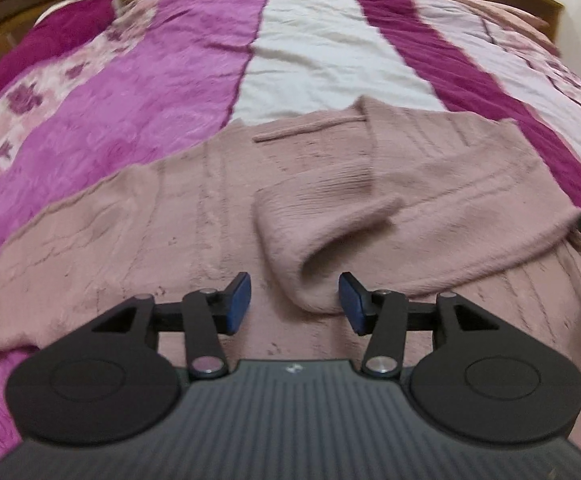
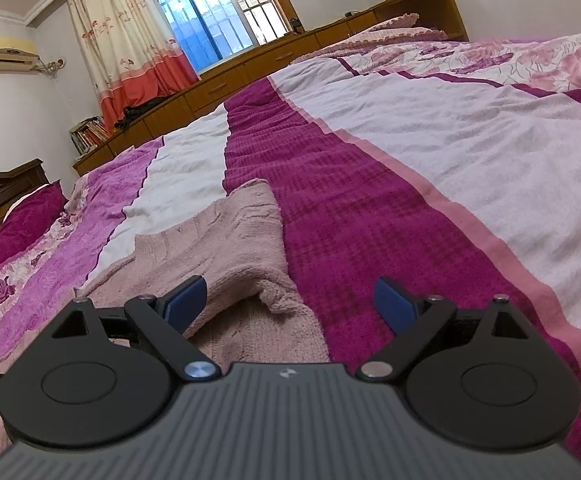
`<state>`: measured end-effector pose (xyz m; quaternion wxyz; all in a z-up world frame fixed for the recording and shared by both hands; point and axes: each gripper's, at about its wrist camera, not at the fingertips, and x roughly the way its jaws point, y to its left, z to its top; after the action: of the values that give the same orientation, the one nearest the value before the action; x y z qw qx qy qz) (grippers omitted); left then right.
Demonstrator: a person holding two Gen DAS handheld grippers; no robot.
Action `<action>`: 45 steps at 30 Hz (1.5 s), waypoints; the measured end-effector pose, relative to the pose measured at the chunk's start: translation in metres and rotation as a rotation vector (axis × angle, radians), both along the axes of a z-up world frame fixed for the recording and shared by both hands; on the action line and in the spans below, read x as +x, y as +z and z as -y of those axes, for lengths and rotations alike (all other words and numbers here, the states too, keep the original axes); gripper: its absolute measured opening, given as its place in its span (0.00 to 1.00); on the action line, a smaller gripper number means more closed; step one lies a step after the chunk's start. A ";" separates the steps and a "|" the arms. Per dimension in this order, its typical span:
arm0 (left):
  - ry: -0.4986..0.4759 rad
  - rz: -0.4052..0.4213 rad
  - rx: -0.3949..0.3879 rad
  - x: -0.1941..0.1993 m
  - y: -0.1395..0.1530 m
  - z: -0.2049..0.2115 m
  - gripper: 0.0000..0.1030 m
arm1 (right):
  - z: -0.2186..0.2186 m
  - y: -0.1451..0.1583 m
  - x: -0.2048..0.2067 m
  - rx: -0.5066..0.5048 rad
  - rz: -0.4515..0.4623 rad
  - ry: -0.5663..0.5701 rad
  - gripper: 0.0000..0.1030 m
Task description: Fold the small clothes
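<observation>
Garment: a dusty-pink knitted sweater (image 1: 194, 216), ribbed and cabled in texture, spread flat across the foot of a bed; in the left wrist view it fills the lower middle of the frame from edge to edge.
Sleeve: one sleeve (image 1: 322, 216) is folded inward over the body of the garment, its ribbed cuff turned back and its bend lying as a raised roll near the camera.
Neck edge: a narrow pink band lies along the far border of the knit, against the white stripe of the bed cover.
Right-hand corner: in the right wrist view a folded flap of the same sweater (image 2: 230, 240) rises in a soft ridge over the layer beneath.
Left gripper (image 1: 295, 304): jaws part-way spread; the sleeve's roll lies between the blue pads (image 1: 237, 300), touching the right one at most, not pinched.
Right gripper (image 2: 290, 308): jaws spread wide, low over the sweater's edge; the left pad sits over the knit, the right over the magenta stripe; nothing gripped.
Bed cover (image 1: 322, 52): striped in magenta, violet, white and floral pink, wrinkled.
Surroundings: wooden headboard unit (image 2: 274, 56), floral curtain (image 2: 126, 40), barred window (image 2: 210, 4), wall air conditioner (image 2: 4, 54), books (image 2: 88, 134) on a low shelf.
Obstructions: each gripper's dark body hides the nearest part of the sweater.
</observation>
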<state>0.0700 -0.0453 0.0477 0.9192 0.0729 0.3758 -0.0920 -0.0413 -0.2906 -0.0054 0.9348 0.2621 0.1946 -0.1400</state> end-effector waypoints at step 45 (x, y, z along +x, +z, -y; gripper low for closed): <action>0.227 0.055 -0.124 0.025 0.006 -0.097 0.45 | -0.004 0.004 0.002 0.218 0.062 0.163 0.92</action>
<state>0.0953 0.0519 0.0539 0.9364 -0.0246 0.3501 -0.0086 -0.0391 -0.2862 -0.0012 0.9147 0.3495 0.2003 -0.0334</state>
